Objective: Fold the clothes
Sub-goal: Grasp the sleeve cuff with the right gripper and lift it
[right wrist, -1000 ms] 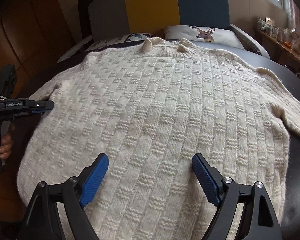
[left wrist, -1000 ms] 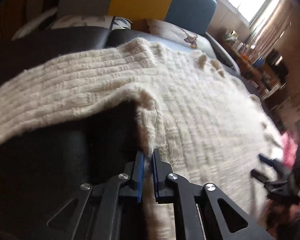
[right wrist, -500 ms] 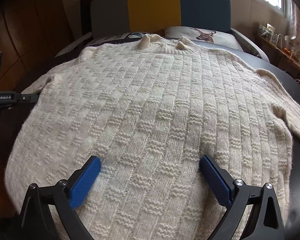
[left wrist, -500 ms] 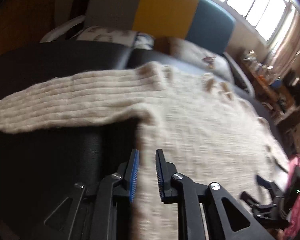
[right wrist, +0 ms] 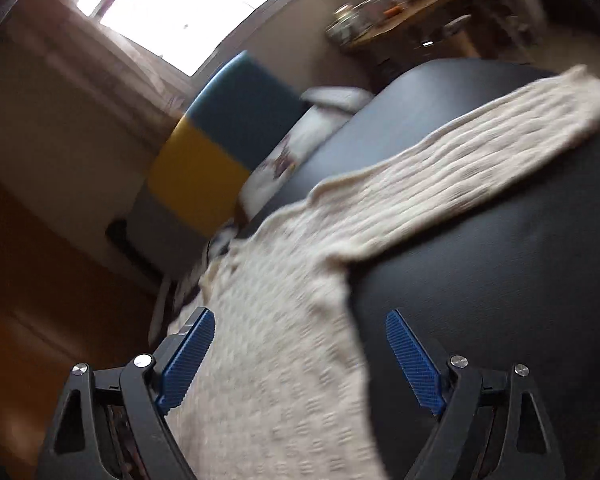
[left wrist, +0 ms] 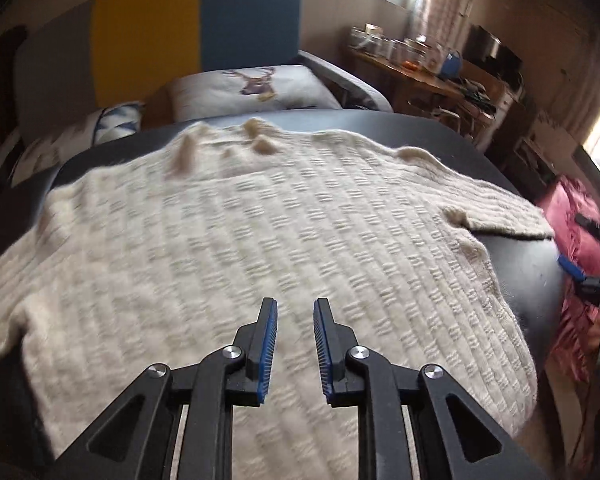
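A cream knitted sweater lies spread flat on a black padded surface. My left gripper hovers over the sweater's lower body. It is open by a narrow gap, with nothing between its blue pads. The right wrist view is rolled and blurred. There my right gripper stands wide, its jaws closing, over the sweater's side edge just below the armpit. The knit lies under the gap and neither pad presses on it. The right sleeve stretches away across the black surface. One of the right gripper's pads shows at the far right edge.
A yellow and blue headboard and a deer-print pillow stand beyond the sweater's collar. A cluttered wooden desk is at the back right. Pink cloth lies off the surface's right side, beside a person's hand.
My left gripper let go of the sleeve edge, opened a little and moved over the sweater's body. My right gripper swung right and rolled, from mid-body to the sweater's right side.
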{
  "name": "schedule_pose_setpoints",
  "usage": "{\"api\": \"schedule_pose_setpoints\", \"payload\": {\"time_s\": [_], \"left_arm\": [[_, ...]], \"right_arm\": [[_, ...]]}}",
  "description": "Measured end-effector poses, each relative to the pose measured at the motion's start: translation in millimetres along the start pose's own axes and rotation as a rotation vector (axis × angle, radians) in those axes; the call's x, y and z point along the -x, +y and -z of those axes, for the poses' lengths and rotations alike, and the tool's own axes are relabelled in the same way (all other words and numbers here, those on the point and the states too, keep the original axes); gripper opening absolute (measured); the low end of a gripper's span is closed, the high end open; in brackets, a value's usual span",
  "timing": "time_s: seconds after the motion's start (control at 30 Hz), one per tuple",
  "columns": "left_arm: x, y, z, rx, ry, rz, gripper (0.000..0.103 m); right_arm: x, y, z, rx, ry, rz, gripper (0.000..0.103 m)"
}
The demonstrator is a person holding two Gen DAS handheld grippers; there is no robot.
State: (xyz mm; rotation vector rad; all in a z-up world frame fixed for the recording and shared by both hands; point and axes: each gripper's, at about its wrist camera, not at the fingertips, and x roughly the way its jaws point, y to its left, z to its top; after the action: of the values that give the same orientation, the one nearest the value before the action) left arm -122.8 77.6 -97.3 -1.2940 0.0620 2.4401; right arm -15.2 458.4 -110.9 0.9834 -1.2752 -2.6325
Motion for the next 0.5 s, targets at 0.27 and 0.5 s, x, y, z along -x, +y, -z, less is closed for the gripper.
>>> {"api": "schedule_pose_setpoints", "payload": {"time_s": [0.27, 0.5], "left_arm": [[-48, -24, -3, 0.002, 0.109, 0.001, 0.018], [-50, -20, 0, 0.031, 0.111, 0.024, 0.019]], "right_arm": [[31, -136, -108, -0.367, -0.224, 0.236, 0.084], [-2, -138, -136, -0.343, -0.258, 0.253, 0.057]]}}
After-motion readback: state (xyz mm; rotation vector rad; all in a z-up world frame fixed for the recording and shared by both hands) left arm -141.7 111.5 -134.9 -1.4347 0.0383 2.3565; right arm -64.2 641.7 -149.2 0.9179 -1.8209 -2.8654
